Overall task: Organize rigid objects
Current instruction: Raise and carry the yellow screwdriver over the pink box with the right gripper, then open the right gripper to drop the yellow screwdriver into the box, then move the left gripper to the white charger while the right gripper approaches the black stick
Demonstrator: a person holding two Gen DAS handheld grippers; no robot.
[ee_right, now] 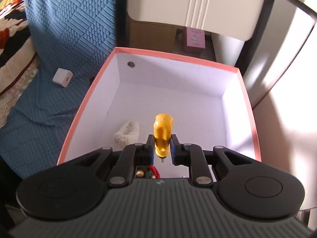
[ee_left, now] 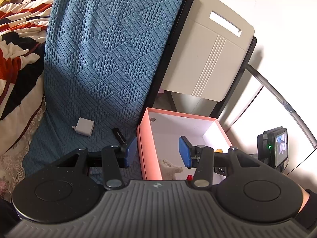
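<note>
The right hand-held gripper (ee_right: 162,147) is clamping a small glossy yellow plastic handle (ee_right: 162,132) with a thin pale tip at its lower end, holding it above the white inside of the open pink cardboard box (ee_right: 245,91). The left hand-held gripper (ee_left: 156,152) is standing about half open and empty over the box's near pink wall. A white square charger (ee_left: 84,128) is lying on the blue textured blanket (ee_left: 103,49).

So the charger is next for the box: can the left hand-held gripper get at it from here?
Probably yes. The left hand-held gripper is open and empty, and the charger lies uncovered on the blue cover, just ahead to its left.
</note>
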